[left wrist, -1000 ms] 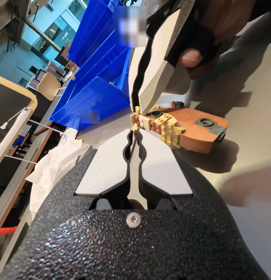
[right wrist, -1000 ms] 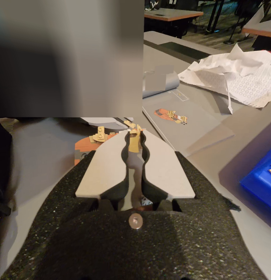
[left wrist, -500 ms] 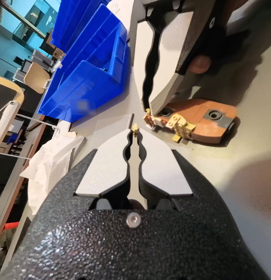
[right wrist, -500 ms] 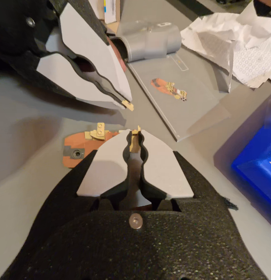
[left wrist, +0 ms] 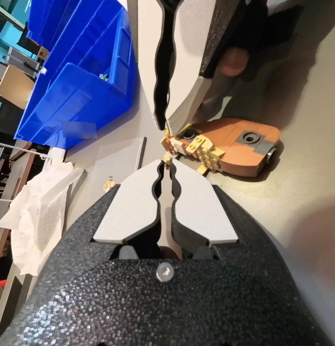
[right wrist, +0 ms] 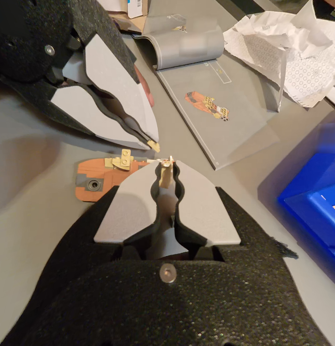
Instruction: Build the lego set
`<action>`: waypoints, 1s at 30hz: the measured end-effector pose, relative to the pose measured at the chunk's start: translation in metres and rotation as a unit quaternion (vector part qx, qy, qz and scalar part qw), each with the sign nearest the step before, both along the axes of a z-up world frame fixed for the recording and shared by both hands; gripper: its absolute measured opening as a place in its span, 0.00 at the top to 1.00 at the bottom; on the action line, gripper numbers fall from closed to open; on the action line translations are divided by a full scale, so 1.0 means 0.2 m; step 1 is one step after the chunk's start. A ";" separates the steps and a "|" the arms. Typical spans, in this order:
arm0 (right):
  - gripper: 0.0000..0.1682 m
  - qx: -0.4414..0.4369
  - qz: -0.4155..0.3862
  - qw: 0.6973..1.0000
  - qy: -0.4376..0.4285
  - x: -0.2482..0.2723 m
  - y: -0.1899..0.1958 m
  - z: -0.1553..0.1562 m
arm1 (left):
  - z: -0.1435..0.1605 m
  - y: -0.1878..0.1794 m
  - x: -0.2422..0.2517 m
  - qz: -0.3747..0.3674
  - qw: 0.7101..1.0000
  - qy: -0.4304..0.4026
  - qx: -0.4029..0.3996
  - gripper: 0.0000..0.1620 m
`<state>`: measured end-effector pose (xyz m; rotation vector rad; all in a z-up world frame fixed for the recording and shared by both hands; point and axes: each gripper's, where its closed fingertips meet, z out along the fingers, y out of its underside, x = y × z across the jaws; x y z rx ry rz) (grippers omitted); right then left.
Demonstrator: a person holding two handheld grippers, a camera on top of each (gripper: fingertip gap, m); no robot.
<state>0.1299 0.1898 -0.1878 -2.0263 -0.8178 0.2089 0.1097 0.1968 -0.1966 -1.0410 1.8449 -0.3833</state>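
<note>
Closing in again from where it hung half a second earlier, the left tongs point(right wrist: 153, 145) pinched a small tan plate point(right wrist: 154, 145) just above the nose of the orange Lego hull point(right wrist: 91, 176), mid-frame on the grey counter point(right wrist: 31, 215). The right tongs point(right wrist: 167, 164) gripped a tan piece point(right wrist: 164, 177) at that nose. Seating the plate seemed next. An open instruction booklet point(right wrist: 219, 131), crumpled white paper point(right wrist: 294, 56) and blue bins point(left wrist: 78, 93) lay around.
</note>
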 end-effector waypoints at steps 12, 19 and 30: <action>0.87 -0.059 -0.034 0.997 -0.029 0.25 -0.12 -0.05 | -0.04 0.02 -0.01 0.009 1.000 0.021 0.015 0.97; 0.85 -0.086 -0.016 0.995 -0.041 0.24 -0.15 -0.12 | -0.04 0.02 -0.01 0.009 0.999 0.024 0.023 0.97; 0.90 -0.079 -0.020 0.996 -0.030 0.21 -0.12 -0.12 | -0.05 0.02 -0.02 0.011 0.999 0.026 0.032 0.97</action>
